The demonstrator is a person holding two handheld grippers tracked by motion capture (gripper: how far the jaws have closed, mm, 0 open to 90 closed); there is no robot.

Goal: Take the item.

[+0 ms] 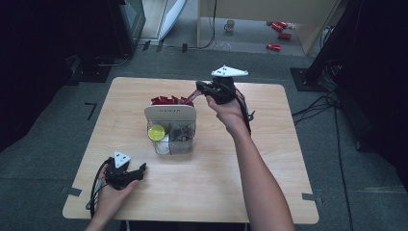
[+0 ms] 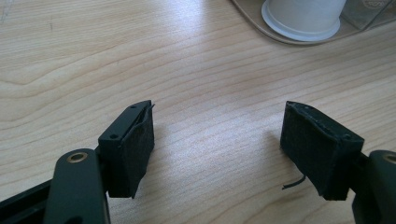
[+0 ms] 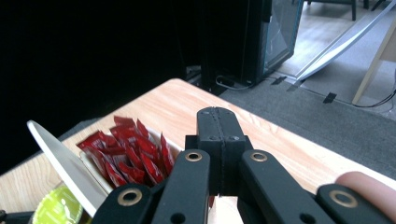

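The right gripper (image 1: 198,88) hung above the far side of the organiser (image 1: 170,113) in the middle of the worktop (image 1: 250,168), its jaws clenched tight. From the high view a red sachet (image 1: 193,96) seemed to hang pinched at its tip, just over the row of red sachets (image 3: 128,151) packed upright in the organiser's back compartment; in the right gripper view the jaws met flat, with a sliver of red below them, so I took it to be holding one packet, though that was a judgement. The left gripper (image 2: 217,149) lay low at the near left corner of the worktop, released, its pads spread wide over bare wood with nothing between them, and a white cup (image 2: 302,16) stood a little way ahead of it. Near the organiser's front sat a yellow-lidded pot (image 1: 156,132). By my reckoning the job was at an early stage: one sachet lifted free and nowhere set down yet, the rest in the box, the left hand idle.
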